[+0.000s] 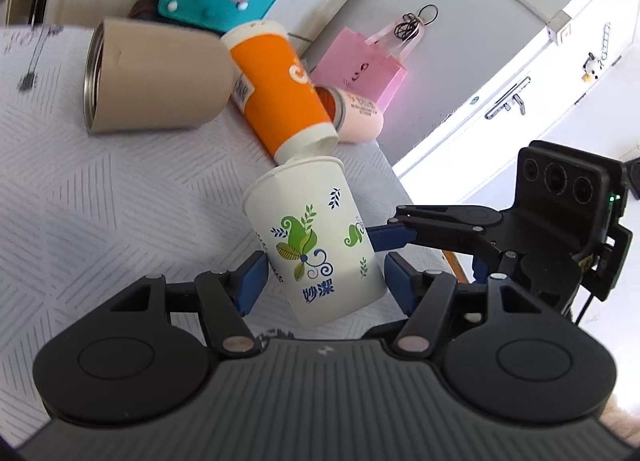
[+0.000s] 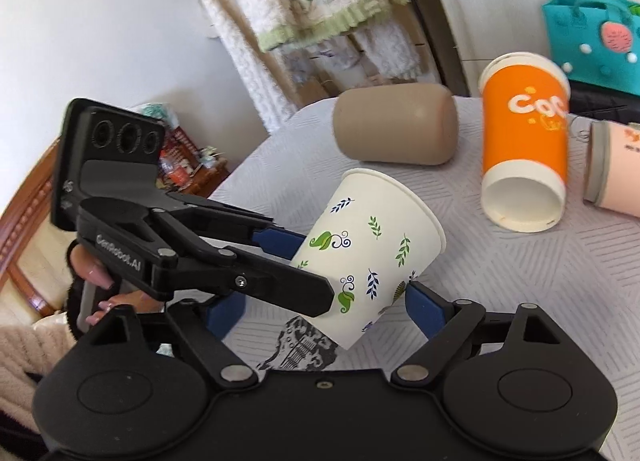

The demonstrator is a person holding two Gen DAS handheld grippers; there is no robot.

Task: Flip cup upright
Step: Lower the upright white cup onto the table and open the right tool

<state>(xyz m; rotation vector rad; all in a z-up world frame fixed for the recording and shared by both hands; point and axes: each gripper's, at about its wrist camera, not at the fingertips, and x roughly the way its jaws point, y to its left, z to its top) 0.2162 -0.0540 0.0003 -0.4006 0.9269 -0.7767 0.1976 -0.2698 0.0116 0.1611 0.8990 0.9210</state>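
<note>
Left wrist view has the paper cup (image 1: 316, 237), white with green and blue leaf prints, right in front of the lens, near the edge of the table (image 1: 120, 201) that runs past on the right of this view. The left tongs (image 1: 324, 281) pinch its lower body, one blue pad against each side. The cup's long axis is tilted: the rolled rim points up and away from the left tongs and the closed base sits low and closest to them. Whether the base rests on the patterned cloth or hangs just above it I cannot tell. From the right wrist view the right tongs (image 2: 326, 309) are spread wide and straddle the same cup near its base. Their right pad sits just beside the wall, while the left pad stands apart behind the left tongs' fingers. The left hand therefore has the hold, and the right looks only placed to steady or take over. The mouth already leans upward, so I judge the flip mostly done. What seems left is to swing the rim over the base and set it down flat. Toward the far edge a tan tumbler (image 1: 156, 77), an orange cup (image 1: 284, 89) and a pink tumbler (image 1: 360, 117) lie on their sides, well clear of the tongs.
</note>
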